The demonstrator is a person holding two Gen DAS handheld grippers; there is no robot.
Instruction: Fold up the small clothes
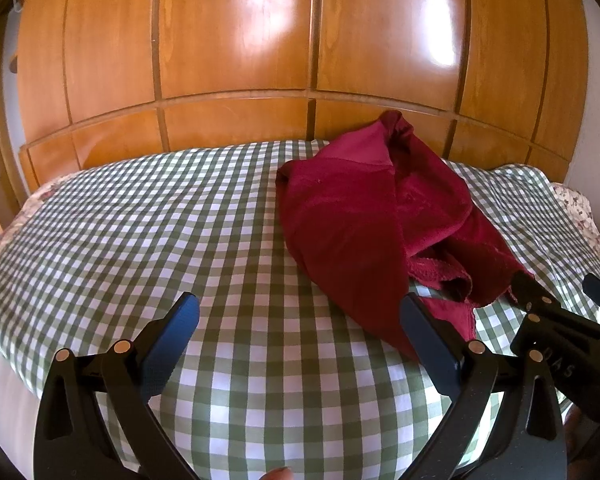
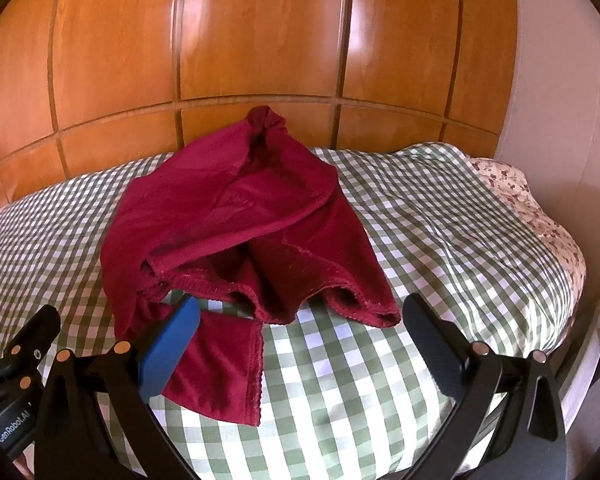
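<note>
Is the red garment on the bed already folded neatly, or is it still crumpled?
Still crumpled. The red garment lies bunched on the checked cover, hems loose and one flap spread toward the right gripper.

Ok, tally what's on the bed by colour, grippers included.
Dark red garment: 1
Green-and-white checked cloth: 1
Floral sheet: 1
Black grippers with blue pads: 2, left gripper, right gripper
Total: 5

One crumpled dark red garment (image 2: 236, 216), perhaps more than one piece bunched together. One checked cloth (image 2: 420, 232) beneath it. Two tongs: left tongs (image 1: 300, 320) and right tongs (image 2: 300, 320).
</note>
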